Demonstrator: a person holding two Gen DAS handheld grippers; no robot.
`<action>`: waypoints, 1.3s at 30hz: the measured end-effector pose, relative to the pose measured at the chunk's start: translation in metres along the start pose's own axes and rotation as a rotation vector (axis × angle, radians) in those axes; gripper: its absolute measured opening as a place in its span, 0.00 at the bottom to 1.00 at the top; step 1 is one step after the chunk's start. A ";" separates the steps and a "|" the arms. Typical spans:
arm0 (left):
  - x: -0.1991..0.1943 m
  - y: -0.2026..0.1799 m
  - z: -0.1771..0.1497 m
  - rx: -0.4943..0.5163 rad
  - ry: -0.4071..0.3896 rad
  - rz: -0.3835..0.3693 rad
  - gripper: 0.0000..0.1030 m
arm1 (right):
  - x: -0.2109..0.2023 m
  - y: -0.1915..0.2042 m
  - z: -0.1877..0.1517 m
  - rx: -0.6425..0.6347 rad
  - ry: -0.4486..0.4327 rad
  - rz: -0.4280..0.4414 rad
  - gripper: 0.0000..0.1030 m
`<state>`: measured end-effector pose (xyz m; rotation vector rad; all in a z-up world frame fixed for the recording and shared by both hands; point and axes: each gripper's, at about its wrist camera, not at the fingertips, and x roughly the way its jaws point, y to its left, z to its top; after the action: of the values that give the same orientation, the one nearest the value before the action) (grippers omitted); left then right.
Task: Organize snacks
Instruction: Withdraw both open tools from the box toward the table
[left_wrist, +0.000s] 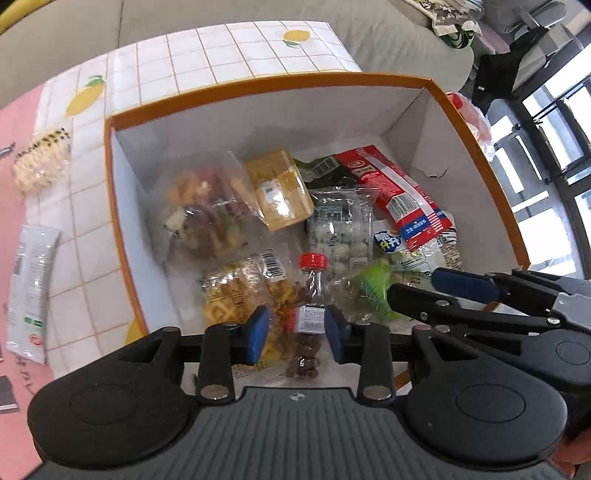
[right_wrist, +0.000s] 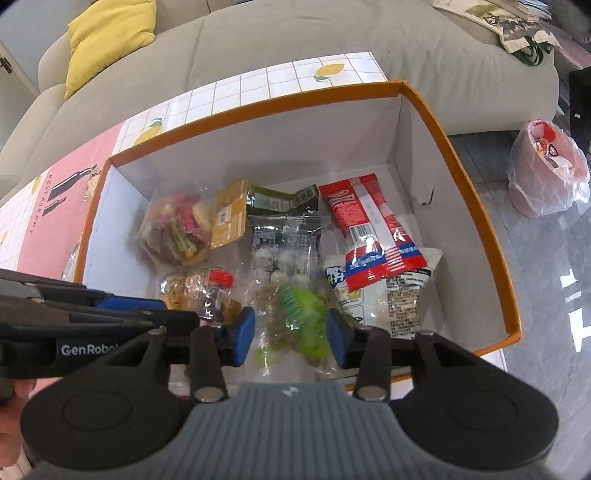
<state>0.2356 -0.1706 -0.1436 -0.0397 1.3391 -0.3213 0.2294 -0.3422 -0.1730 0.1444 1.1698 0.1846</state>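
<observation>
An orange-rimmed box holds several snack packs. My left gripper hangs over the box's near side, its blue pads either side of a small red-capped bottle of brown balls; the pads look just apart from it. My right gripper is open around a clear bag with green wrappers, which shows blurred. The bottle appears in the right wrist view too. The right gripper reaches in from the right in the left wrist view.
In the box lie a red pack, a yellow pack, a bag of mixed crisps and a bag of white balls. On the tablecloth left of the box lie a white pouch and a popcorn bag. A sofa stands behind.
</observation>
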 end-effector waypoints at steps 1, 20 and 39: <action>-0.003 0.001 0.000 0.000 -0.002 0.000 0.44 | -0.001 0.001 0.000 -0.005 0.005 -0.009 0.42; -0.129 0.039 -0.033 0.029 -0.316 0.056 0.56 | -0.097 0.077 -0.012 -0.141 -0.251 -0.122 0.72; -0.224 0.128 -0.143 -0.017 -0.607 0.240 0.63 | -0.146 0.209 -0.074 -0.204 -0.518 -0.066 0.81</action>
<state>0.0817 0.0299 0.0079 0.0102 0.7334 -0.0797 0.0912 -0.1693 -0.0265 -0.0280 0.6346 0.1926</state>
